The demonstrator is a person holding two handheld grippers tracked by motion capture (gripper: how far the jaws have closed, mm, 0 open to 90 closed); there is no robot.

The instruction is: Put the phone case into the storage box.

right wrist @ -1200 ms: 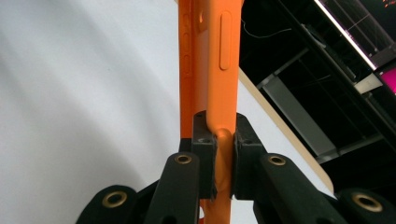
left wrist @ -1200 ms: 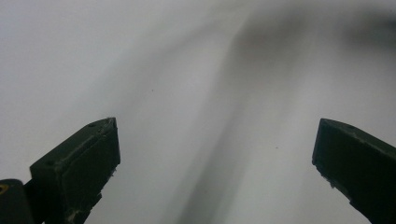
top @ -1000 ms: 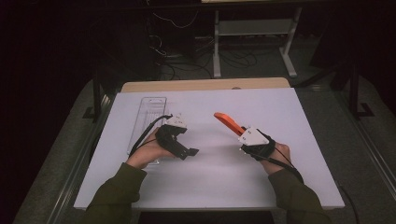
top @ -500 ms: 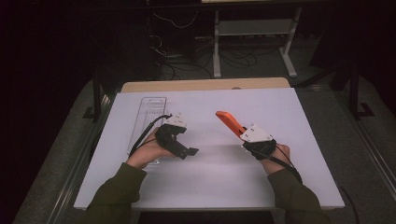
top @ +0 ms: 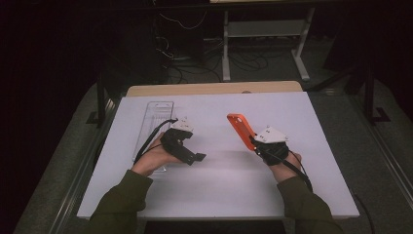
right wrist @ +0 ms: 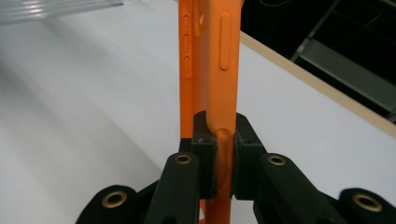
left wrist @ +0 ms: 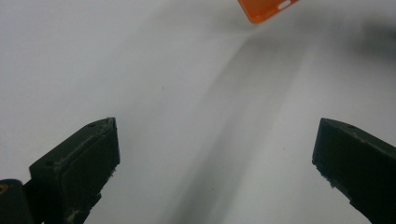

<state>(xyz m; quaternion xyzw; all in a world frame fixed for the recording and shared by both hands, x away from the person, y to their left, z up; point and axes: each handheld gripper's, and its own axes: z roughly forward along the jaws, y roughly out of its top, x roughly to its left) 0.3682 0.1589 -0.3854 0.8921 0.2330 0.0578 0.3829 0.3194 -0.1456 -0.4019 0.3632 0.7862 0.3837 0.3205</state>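
At the far left of the white table (top: 219, 195), a clear plastic tray (top: 157, 114) lies flat, its long side running away from the person, and it looks empty. Just to its right the left gripper (top: 197, 157) hovers low over the bare surface; in the left gripper view its 2 black jaws stand spread wide with nothing between them. One corner of the orange phone case (left wrist: 267, 9) shows at the top of that view, well apart from the jaws.

Farther right, the right gripper (top: 255, 141) has its jaws pressed together on one end of the orange phone case (top: 241, 129), which is lifted off the table and juts up and away toward the far left. In the right gripper view the soft rim (right wrist: 223, 140) buckles under the pinch, and the side button mouldings face the camera.

The step in hand appears to be carrying or presenting the case, with the tray the likely destination. The next move probably calls for swinging the case leftward over the tray and levelling it along the tray's length, or bringing the left gripper in to take the free end, since a 1-point pinch lets the soft case sag or twist.
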